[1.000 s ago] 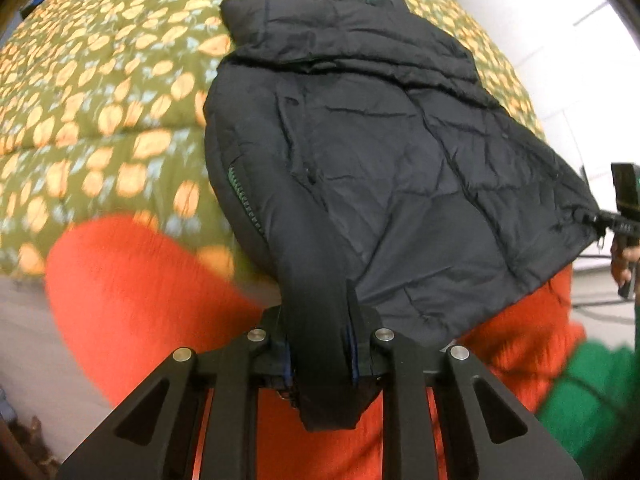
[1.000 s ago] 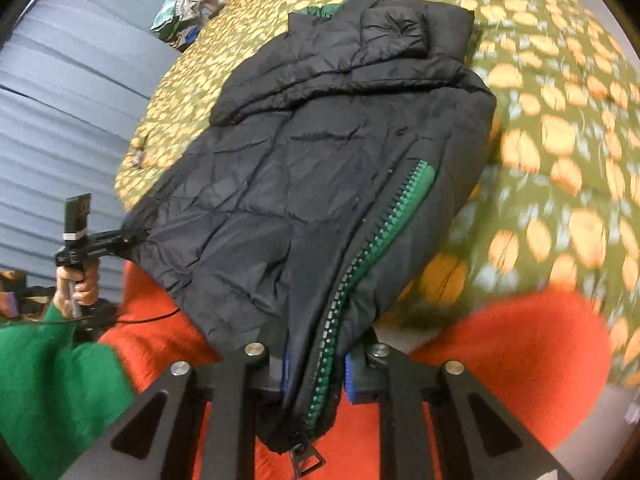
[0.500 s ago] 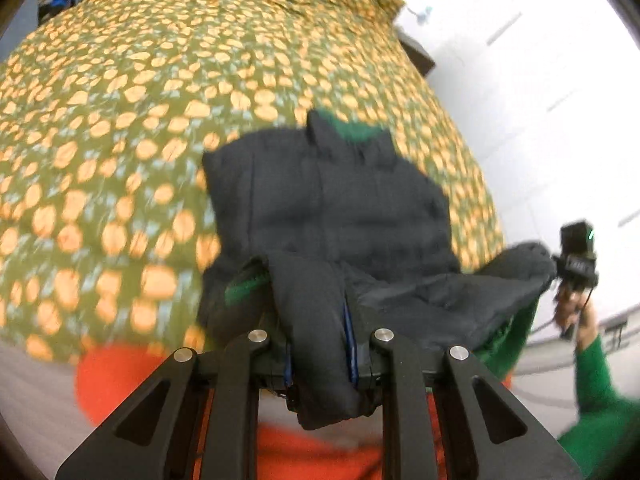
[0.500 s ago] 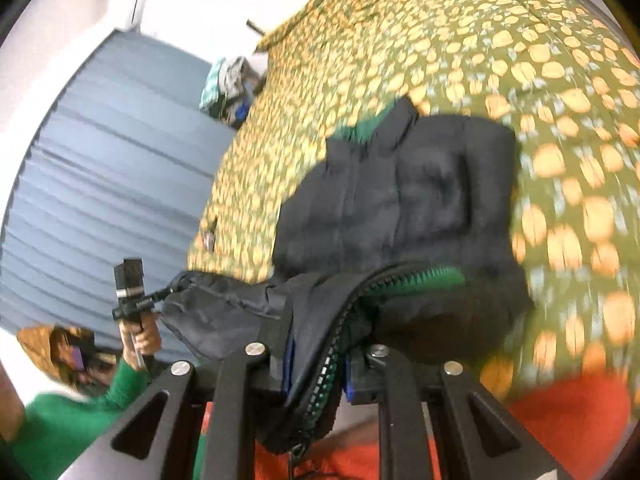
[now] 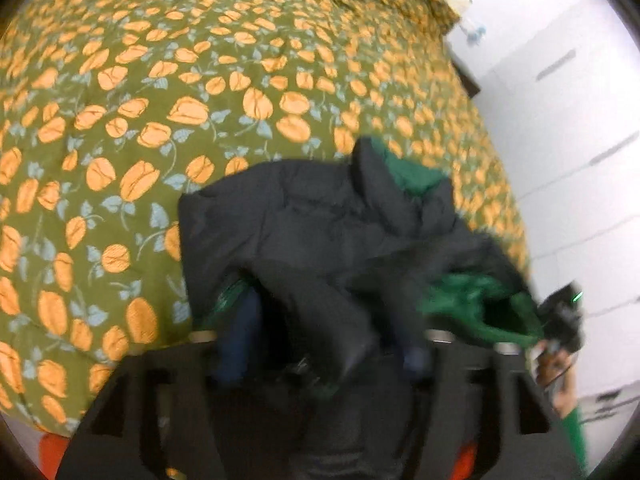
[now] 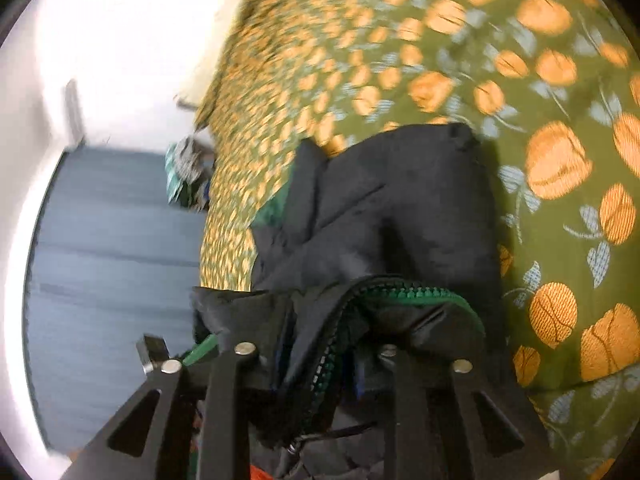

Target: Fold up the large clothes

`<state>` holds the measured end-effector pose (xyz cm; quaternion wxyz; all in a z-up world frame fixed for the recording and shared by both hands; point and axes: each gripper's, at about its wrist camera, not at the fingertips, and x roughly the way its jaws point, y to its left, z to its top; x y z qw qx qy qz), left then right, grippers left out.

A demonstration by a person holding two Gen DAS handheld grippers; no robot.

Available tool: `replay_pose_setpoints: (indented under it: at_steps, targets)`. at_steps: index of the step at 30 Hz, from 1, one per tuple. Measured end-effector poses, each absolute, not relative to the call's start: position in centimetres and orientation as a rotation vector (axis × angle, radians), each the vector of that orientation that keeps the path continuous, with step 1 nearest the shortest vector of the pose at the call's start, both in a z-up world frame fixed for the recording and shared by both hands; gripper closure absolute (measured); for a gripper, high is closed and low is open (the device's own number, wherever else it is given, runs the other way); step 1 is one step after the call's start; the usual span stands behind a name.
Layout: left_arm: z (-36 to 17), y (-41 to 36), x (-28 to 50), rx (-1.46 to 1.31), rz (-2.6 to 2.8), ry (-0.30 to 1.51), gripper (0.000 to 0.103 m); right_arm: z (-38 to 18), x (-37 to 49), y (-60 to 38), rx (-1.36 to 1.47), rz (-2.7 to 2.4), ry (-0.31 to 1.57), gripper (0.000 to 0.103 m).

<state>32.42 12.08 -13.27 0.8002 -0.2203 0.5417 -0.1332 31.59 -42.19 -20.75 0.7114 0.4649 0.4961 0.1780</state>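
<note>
A black jacket [image 5: 320,220] lies folded on the floral quilt [image 5: 140,100], white wall [image 5: 560,120] beyond. The left gripper [image 5: 320,360] is opening, hem loose between wide jaws. The right gripper [image 6: 316,360] is opening, zipper [image 6: 340,340] edge between its pads.

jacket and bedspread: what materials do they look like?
Jacket: looks like a thin synthetic shell, matte black, with puffy quilted padding and a green lining; chunky green zipper teeth, probably plastic. Bedspread: woven fabric, olive with orange tulips; thread lines show across the flowers, likely cotton or a blend.
</note>
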Motion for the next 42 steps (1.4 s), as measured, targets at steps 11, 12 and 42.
replay_pose_setpoints:
  at_steps: [11,12,42]
  targets:
    - [-14.3,13.8,33.3,-0.39,-0.259,1.159,0.006,-16.3,32.8,-41.8,0.833,0.404,0.974,0.012]
    - [-15.2,13.5,33.4,-0.341,-0.241,1.172,0.006,-15.9,33.0,-41.6,0.752,0.37,0.972,0.012]
    - [-17.8,8.5,40.5,-0.055,0.05,0.913,0.09,-14.2,41.1,-34.2,-0.033,-0.014,0.839,0.089]
